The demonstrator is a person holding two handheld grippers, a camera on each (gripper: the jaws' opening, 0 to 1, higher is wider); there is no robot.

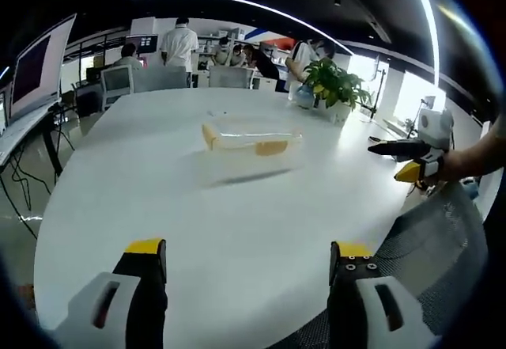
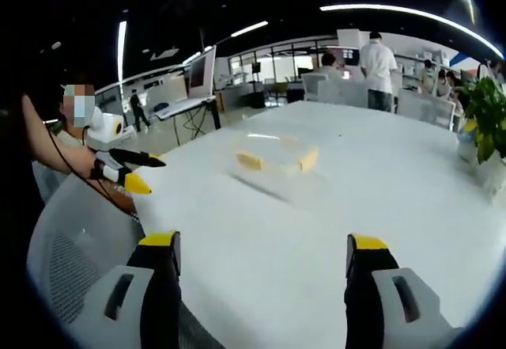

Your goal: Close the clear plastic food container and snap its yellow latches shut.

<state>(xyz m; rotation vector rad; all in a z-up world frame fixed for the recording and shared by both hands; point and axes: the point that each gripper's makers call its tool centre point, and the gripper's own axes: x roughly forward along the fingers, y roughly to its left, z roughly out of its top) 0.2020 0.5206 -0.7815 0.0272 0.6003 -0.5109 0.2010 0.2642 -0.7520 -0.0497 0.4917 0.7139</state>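
The clear plastic container (image 1: 251, 145) sits mid-table on the white round table (image 1: 237, 214), a yellow latch (image 1: 209, 136) at its left end and another (image 1: 271, 148) on its near side. I cannot tell whether the latches are snapped. My left gripper (image 1: 248, 248) is open and holds nothing, well short of the container. The right gripper (image 1: 411, 159) comes in from the right, off the table's edge. In the right gripper view the container (image 2: 277, 159) lies ahead. My right gripper (image 2: 264, 243) is open with nothing in it. The left gripper (image 2: 130, 171) shows at the left.
A potted plant (image 1: 336, 88) (image 2: 486, 119) stands at the table's far side. A grey mesh chair (image 1: 443, 246) (image 2: 71, 238) is at the near edge. A monitor on a stand (image 1: 39, 64) is off to the left. Several people and chairs are beyond the table.
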